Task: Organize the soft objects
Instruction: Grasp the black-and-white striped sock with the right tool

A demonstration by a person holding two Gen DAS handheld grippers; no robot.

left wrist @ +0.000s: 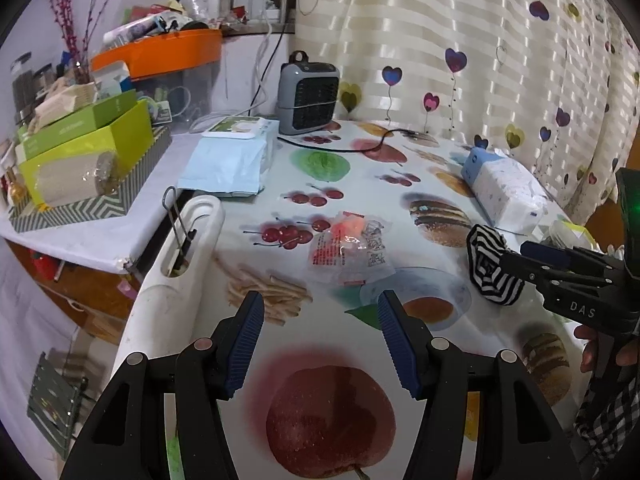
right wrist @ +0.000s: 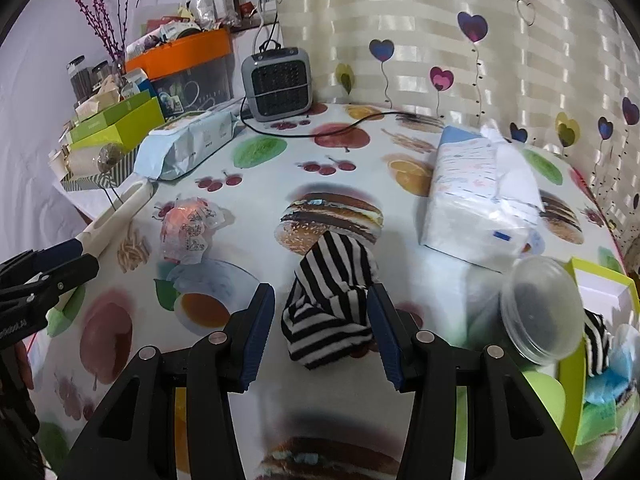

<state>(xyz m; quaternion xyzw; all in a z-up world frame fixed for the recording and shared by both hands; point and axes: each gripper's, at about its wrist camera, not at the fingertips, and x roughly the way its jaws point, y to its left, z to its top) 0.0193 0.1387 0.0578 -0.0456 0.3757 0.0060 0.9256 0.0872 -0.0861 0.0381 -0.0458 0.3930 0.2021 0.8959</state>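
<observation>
A black-and-white striped sock [right wrist: 332, 300] lies bunched at centre frame on the food-print tablecloth [right wrist: 340, 148], between the spread fingers of the right gripper [right wrist: 321, 330]; contact is hard to judge. The left gripper [left wrist: 320, 340] hangs wide apart, holding nothing. At lower right, a green box [right wrist: 576, 344] is cut off. "DAS" reads on the right gripper's body.

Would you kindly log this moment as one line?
right gripper: open, straddling striped sock | left gripper: open, empty | sock on tablecloth
</observation>
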